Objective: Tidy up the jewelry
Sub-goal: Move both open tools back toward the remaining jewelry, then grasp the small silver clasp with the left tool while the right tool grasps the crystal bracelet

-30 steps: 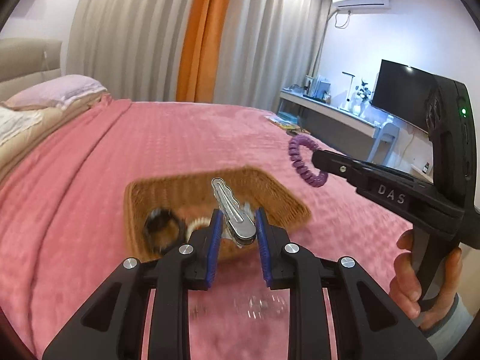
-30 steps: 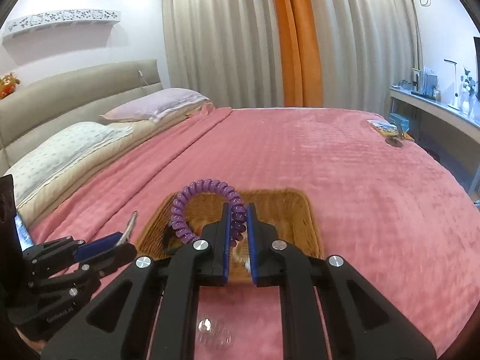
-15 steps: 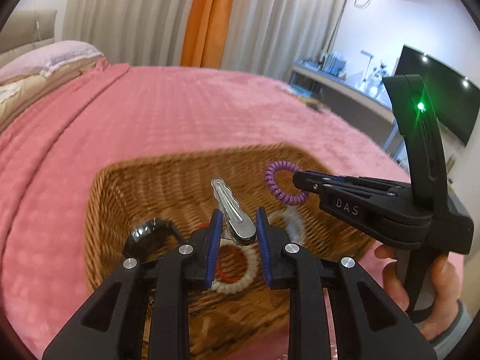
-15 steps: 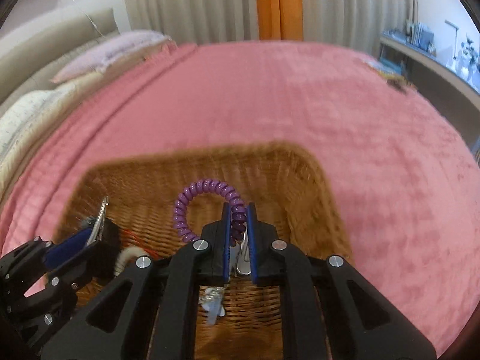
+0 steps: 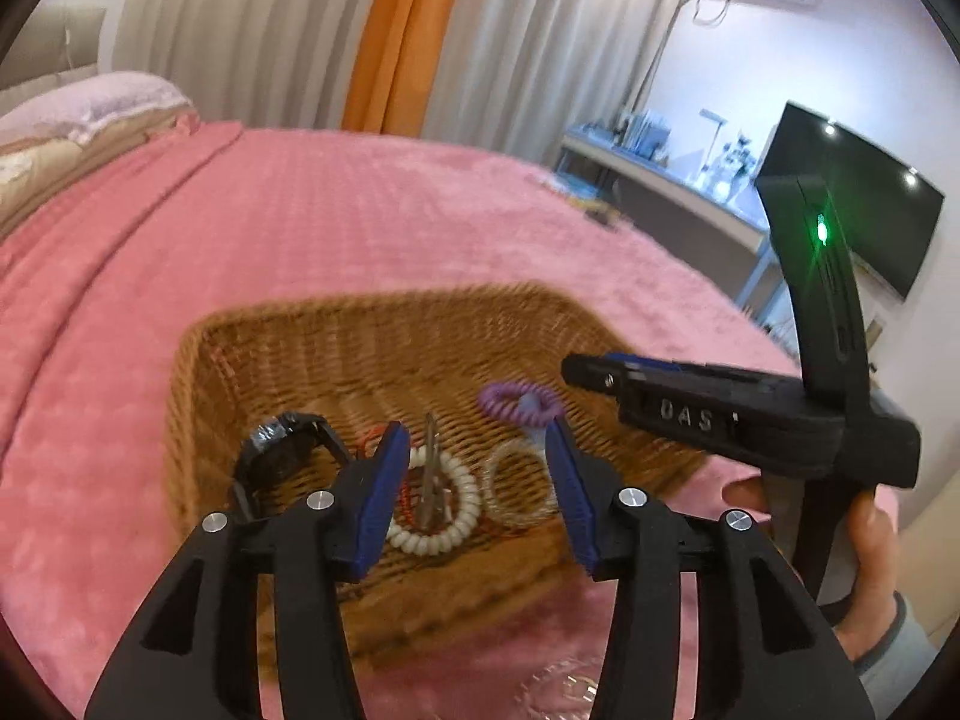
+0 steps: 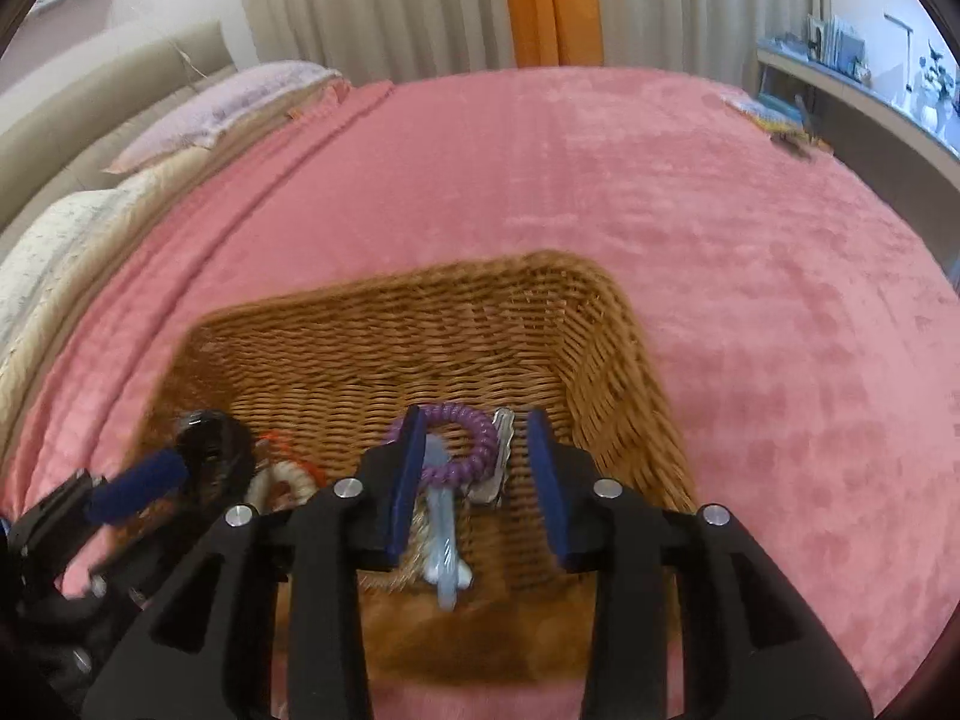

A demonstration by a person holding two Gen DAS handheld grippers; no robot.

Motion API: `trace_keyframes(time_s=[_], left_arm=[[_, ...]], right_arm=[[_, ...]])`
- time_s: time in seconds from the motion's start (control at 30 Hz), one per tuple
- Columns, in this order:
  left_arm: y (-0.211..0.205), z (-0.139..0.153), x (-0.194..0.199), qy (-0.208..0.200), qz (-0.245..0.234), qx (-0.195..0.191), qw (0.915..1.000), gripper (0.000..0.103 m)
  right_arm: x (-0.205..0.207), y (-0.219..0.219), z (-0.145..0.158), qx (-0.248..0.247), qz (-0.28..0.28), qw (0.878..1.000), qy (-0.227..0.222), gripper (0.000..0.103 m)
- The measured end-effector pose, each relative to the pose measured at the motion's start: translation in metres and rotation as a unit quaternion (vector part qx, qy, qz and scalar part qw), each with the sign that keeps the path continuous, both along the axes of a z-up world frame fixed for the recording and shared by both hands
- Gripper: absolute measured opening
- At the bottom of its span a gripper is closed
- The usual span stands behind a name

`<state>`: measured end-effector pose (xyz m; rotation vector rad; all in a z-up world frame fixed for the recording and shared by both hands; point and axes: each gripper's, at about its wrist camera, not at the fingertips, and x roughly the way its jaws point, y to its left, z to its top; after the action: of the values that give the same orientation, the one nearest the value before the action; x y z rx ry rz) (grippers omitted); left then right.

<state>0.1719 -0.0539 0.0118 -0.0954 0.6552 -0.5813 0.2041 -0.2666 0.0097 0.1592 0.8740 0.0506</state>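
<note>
A wicker basket (image 5: 372,315) (image 6: 606,324) sits on the pink bed. My left gripper (image 5: 477,480) hangs over it with its jaws opening. A silver hair clip (image 5: 429,471) lies loose between them on a white coil tie (image 5: 465,516). My right gripper (image 6: 477,468) (image 5: 591,367), jaws also opening, is over the basket's right side. A purple coil tie (image 6: 474,438) (image 5: 519,405) rests in the basket between its pads, which do not press on it. A black watch (image 5: 282,441) (image 6: 210,438), a clear ring (image 5: 519,483), a pale blue clip (image 6: 444,540) and another silver clip (image 6: 503,450) lie inside.
Pink bedspread (image 6: 600,180) spreads all around the basket. Pillows (image 6: 228,102) lie at the far left, a desk (image 5: 672,180) and a TV (image 5: 852,198) at the right. A clear item (image 5: 564,684) lies on the bedspread near me. A hand (image 5: 870,540) holds the right gripper.
Both grippers came down over the basket and opened. The silver clip left the left jaws and the purple coil left the right jaws; both now lie in the basket.
</note>
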Motion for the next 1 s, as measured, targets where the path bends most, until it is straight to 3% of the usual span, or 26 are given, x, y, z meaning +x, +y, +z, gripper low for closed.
trace_keyframes(time_s=[0.13,0.27,0.53,0.67,0.73,0.83,0.9,1.0], left_arm=[[0.018,0.026,-0.035,-0.041,0.012,-0.013,0.999,0.047],[0.043,0.031,-0.069,-0.05,0.033,-0.021,0.998,0.047],[0.069,-0.023,-0.091,0.029,0.048,-0.014,0.9983,0.047],[0.047,-0.056,-0.077,0.1,-0.011,0.027,0.9946,0.047],[0.035,-0.059,-0.078,0.09,0.0,0.073,0.9933,0.044],[0.028,-0.054,-0.079,0.074,0.0,0.093,0.9929,0.044],[0.026,-0.056,-0.073,0.071,0.005,0.11,0.9913,0.044],[0.022,-0.063,-0.06,0.09,0.0,0.135,0.9868,0.044]], right_arm=[[-0.041,0.003,0.025,0.009,0.022,0.999,-0.027,0.032],[-0.095,0.006,0.037,0.039,0.047,0.997,-0.054,0.032],[-0.14,0.019,-0.01,0.039,0.049,0.997,-0.036,0.032],[-0.15,0.027,-0.031,0.014,0.055,0.997,-0.052,0.032],[-0.151,0.029,-0.034,0.008,0.058,0.997,-0.047,0.032],[-0.151,0.034,-0.041,-0.004,0.066,0.997,-0.03,0.032],[-0.15,0.035,-0.048,-0.007,0.074,0.997,-0.016,0.027],[-0.144,0.037,-0.058,-0.011,0.078,0.997,0.01,0.024]])
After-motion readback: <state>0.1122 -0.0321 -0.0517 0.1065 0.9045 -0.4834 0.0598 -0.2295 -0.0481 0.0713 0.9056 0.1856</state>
